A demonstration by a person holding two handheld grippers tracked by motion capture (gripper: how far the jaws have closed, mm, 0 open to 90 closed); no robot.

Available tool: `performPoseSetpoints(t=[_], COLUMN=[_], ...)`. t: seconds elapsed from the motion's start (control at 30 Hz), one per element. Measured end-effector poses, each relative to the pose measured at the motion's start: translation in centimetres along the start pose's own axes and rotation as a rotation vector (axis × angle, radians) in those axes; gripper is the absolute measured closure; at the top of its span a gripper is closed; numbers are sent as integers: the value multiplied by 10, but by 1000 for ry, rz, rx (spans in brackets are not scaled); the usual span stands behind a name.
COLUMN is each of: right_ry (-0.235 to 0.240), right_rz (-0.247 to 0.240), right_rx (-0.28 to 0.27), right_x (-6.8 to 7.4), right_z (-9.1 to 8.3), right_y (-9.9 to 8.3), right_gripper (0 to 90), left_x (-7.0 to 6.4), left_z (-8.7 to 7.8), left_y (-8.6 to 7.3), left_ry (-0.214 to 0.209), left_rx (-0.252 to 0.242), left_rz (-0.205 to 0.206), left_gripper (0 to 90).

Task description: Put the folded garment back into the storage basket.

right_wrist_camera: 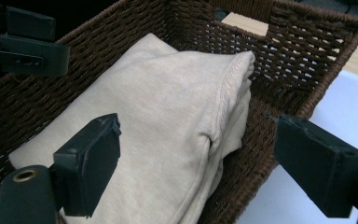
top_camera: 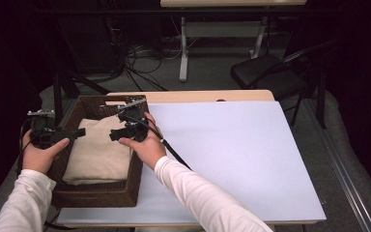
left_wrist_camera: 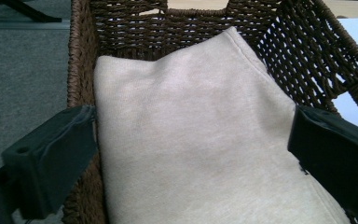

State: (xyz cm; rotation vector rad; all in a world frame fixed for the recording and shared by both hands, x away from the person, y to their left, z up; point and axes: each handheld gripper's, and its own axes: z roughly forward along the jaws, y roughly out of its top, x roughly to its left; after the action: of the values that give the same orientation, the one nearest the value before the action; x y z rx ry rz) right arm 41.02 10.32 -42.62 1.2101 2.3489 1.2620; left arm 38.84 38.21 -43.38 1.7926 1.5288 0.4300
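A folded beige cloth [top_camera: 99, 150] lies inside a dark brown wicker basket [top_camera: 94, 195] at the table's left edge. My left gripper [top_camera: 75, 133] hangs open over the basket's left rim, its jaws spread wide on either side of the cloth [left_wrist_camera: 200, 140]. My right gripper [top_camera: 118, 133] is open too, above the basket's right side, with the cloth's stitched folded edge [right_wrist_camera: 214, 121] between its jaws but untouched. The basket wall [left_wrist_camera: 121, 28] and its handle cutout sit beyond the cloth. The basket rim [right_wrist_camera: 321, 74] runs past the right jaw, and the left gripper [right_wrist_camera: 25, 42] appears at the top left.
A white board [top_camera: 241, 154] covers the wooden table to the right of the basket. Behind the table are a black folding chair [top_camera: 270, 72], a second table's legs [top_camera: 183, 48] and loose cables on the grey floor [top_camera: 145, 63].
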Motion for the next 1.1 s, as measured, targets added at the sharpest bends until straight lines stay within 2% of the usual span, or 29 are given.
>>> performPoseSetpoints(t=[0.13,0.23,0.33,0.43,0.53,0.7,0.77,0.8,0.83,0.87,1.1], right_ry=[-20,-28,-48,-46,-40,-46,-60,-83,-108,-117,-95], right_rz=[-20,-74,-131,-144,-147,-180,-194,-202,-207,-204,-188], right_rx=[12,20,16,11,1,-15,-19,-21,-27,-32,-47], right_x=[-1,-1,0,1,0,-2,-3,-4,-4,-5,-11], right_z=[-7,-13,-20,-27,-35,-49,-55,-58,-61,-64,-83], right_y=[2,3,4,5,6,6,6,5,5,5,2], right_gripper=[119,34,0,0,0,0,0,0,0,0,0], left_x=[-4,-9,-14,-20,-24,-34,-38,-40,-42,-44,-58], left_z=[-3,-3,-5,-8,-13,-20,-22,-24,-25,-26,-35], left_y=[2,2,3,3,4,4,3,3,3,3,1], left_ry=[-11,-4,-18,-30,-54,-88,-92,-96,-89,-90,-119], left_rx=[-3,-17,-18,-52,-64,-72,-72,-66,-81,-81,-98], left_rz=[7,2,2,16,22,25,35,39,43,49,43], left_gripper=[4,4,4,4,4,4,4,4,4,4,4])
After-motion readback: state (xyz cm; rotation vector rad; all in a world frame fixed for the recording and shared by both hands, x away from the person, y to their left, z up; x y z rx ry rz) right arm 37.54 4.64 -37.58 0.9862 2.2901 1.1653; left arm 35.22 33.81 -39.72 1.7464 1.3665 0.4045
